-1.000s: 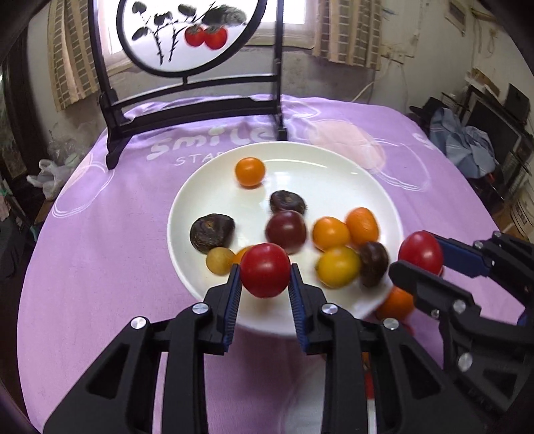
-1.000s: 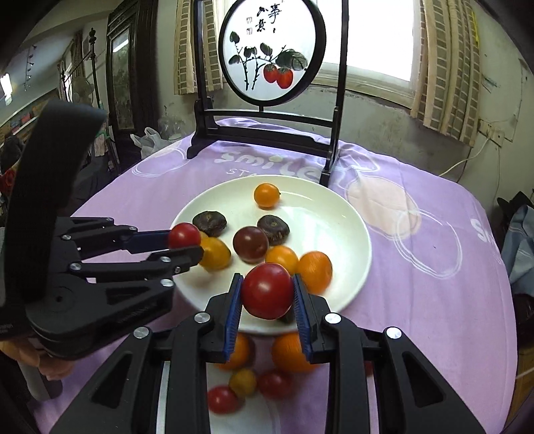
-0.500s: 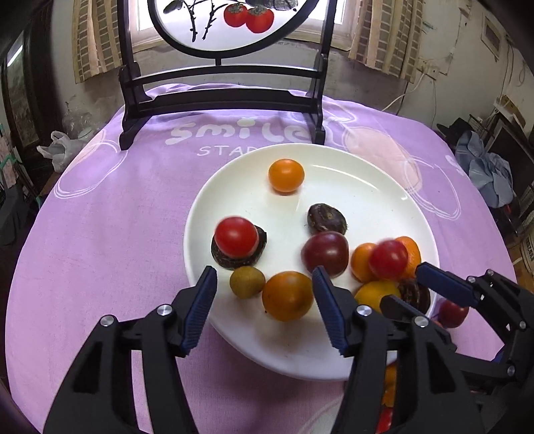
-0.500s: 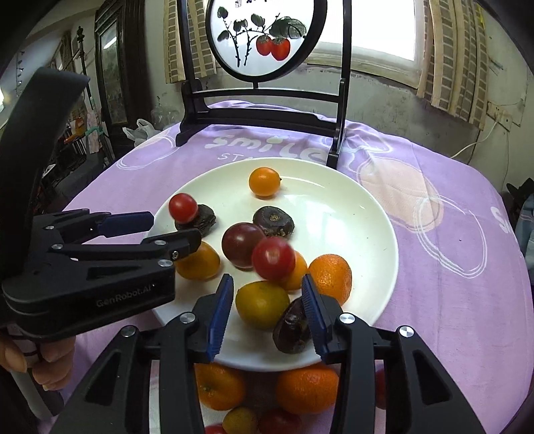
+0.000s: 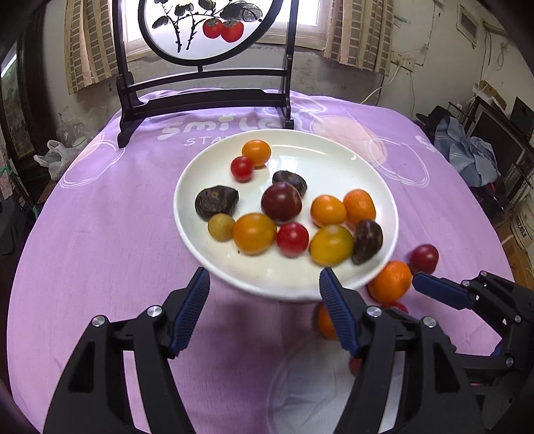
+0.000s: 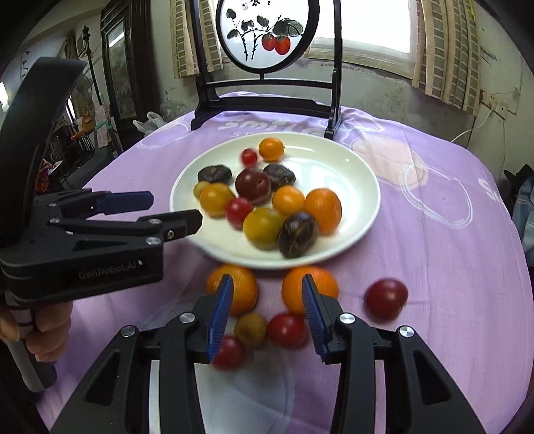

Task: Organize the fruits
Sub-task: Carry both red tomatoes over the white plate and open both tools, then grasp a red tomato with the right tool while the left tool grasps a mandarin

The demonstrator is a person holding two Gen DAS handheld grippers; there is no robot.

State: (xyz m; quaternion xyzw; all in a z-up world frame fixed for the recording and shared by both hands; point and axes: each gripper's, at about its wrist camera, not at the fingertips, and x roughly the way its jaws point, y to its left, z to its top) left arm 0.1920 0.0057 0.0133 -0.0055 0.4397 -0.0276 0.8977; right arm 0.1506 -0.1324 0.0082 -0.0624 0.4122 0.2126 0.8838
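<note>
A: Nearest the lens, the left gripper (image 5: 263, 310) hangs just short of the plate (image 5: 337, 157), jaws opening, nothing between them but purple cloth (image 5: 100, 233) and the plate's near rim.

B: And the right gripper (image 6: 265, 312)? Jaws apart, holding nothing. A small red tomato (image 6: 287, 330) and a yellowish one (image 6: 250, 329) lie on the bench between the fingers, and no pad is pressing on either.

A: Loose fruit all around it: another red tomato (image 6: 230, 352) by the left pad, two oranges (image 6: 233, 287) just beyond the tips, touching the plate's near edge or close to it. I cannot tell which.

B: A dark red tomato (image 6: 385, 298) sits off to the right, apart from the rest.

A: A hand (image 6: 40, 330) grips the left gripper's handle at the frame's left edge.

B: On to the plate. Near side: a yellow tomato (image 5: 330, 245), a dark fruit (image 5: 367, 240) touching it, a red tomato (image 5: 292, 238), and an orange one (image 5: 253, 233) with a small tan fruit (image 5: 221, 227) against it.

A: Mid-plate, a big maroon tomato (image 5: 281, 202), another dark fruit (image 5: 216, 203) to its left, and two orange fruits on the right.

B: Far side, a little red tomato (image 5: 242, 168) touching an orange tomato (image 5: 256, 152).

A: Beyond the plate, a black-framed screen (image 5: 203, 96) stands on the cloth, with a window (image 6: 367, 23) behind it.
</note>
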